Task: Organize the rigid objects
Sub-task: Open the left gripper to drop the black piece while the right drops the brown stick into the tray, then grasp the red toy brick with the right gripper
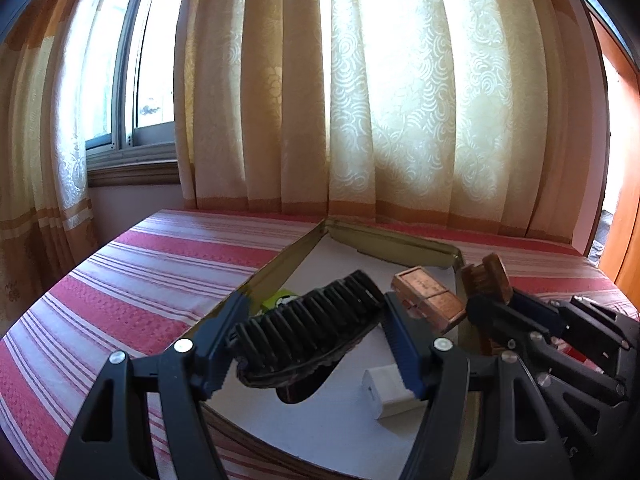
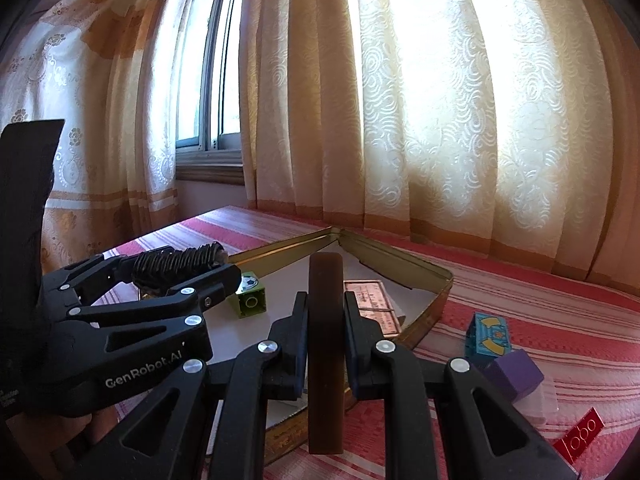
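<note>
My left gripper point(image 1: 316, 332) is shut on a black bristled hairbrush point(image 1: 304, 332) and holds it above the open gold tin tray point(image 1: 280, 264). In the right wrist view the left gripper point(image 2: 192, 272) shows at the left with the hairbrush point(image 2: 176, 262). My right gripper point(image 2: 325, 320) is shut on a brown wooden brush point(image 2: 325, 344), held edge-up over the tray's near rim point(image 2: 436, 300). It shows in the left wrist view point(image 1: 486, 280) too. A copper-coloured flat box point(image 1: 430, 298), a green toy block point(image 2: 250, 298) and a white block point(image 1: 388, 392) lie in the tray.
The tray sits on a red and white striped bedspread point(image 1: 140, 272). To the right of the tray lie a blue patterned block point(image 2: 490, 336), a purple cube point(image 2: 512, 374) and a red flat piece point(image 2: 580, 438). Curtains point(image 1: 360, 100) and a window point(image 1: 140, 80) stand behind.
</note>
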`<state>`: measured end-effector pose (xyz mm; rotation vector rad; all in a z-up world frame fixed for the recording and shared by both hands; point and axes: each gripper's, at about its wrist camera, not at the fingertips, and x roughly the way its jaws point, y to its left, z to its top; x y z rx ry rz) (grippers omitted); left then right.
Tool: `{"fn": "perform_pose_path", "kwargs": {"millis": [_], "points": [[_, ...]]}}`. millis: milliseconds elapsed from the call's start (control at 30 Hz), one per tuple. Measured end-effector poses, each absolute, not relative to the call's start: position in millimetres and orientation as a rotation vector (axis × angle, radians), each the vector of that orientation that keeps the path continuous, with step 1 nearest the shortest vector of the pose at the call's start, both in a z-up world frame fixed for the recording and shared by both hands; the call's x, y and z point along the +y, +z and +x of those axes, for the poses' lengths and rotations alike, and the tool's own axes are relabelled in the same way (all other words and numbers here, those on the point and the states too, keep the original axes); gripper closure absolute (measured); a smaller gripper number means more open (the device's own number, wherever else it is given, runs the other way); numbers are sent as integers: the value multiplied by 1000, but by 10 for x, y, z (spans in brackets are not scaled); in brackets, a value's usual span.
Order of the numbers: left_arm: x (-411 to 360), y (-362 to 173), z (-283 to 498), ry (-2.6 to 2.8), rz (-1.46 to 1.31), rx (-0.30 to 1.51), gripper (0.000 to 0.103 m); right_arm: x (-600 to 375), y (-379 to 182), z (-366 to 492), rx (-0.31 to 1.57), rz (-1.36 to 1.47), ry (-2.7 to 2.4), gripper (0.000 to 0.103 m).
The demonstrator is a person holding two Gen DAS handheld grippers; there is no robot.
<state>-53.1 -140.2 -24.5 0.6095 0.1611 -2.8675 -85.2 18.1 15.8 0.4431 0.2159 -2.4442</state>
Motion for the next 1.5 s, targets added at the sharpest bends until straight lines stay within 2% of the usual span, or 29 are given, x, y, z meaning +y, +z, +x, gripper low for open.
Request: {"fn": "perform_pose_path", "kwargs": {"millis": [733,800,833,867,900,933,967,1200,1500], "points": [[-1677,-254,-1001,-2800,836,63,34,-368,135,-1761,198,756,-2267,85],[-1695,-253,-982,-2783,832,69,32,-379,129,-1797,177,764,-2259,75],[-1707,-243,-967,-2786,823,79,30,-356,141,-1799,165,748,-2284,65],[-1715,-230,-936,-2789,808,87,21,-326,148,-1809,147,740,-2293,61],[-1720,-221,-910,-2785,796,87,7,-272,154,-1820,116,738,-2293,54],[-1716,-211,-863,-2775,774,87,2,-241,162,-1823,98,737,-2290,47],[-1714,-201,-825,-2774,758,91,0,-170,173,-1809,72,733,-2288,43],[-1483,-177,-616,-2842,745,147,0,522,295,-1441,21,638,-2358,33],[-668,-158,-564,-3002,759,55,0,1649,222,-1178,90,606,-2631,26]]}}
